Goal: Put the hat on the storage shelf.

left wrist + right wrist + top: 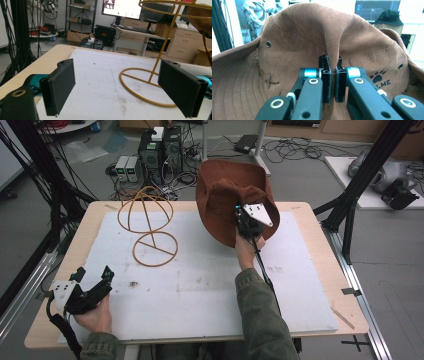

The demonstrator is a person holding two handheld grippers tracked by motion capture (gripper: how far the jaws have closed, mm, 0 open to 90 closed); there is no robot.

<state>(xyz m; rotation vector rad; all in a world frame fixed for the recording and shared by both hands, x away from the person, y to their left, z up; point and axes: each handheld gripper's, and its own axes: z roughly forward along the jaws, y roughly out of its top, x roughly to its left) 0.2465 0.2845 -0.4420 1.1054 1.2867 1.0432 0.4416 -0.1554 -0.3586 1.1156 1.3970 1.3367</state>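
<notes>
Nearest the person, the left gripper [92, 279] rests in the hand at the table's [320, 265] near left corner, its jaws spread wide with nothing between them, well short of the wire hat stand [148, 225]. Beyond it and to the stand's right, the right gripper [332, 75] has its jaws pinched tight on a fold in the crown of the brown hat [227, 195], which hangs clear above the white mat [200, 290], level with the stand's dome.
</notes>
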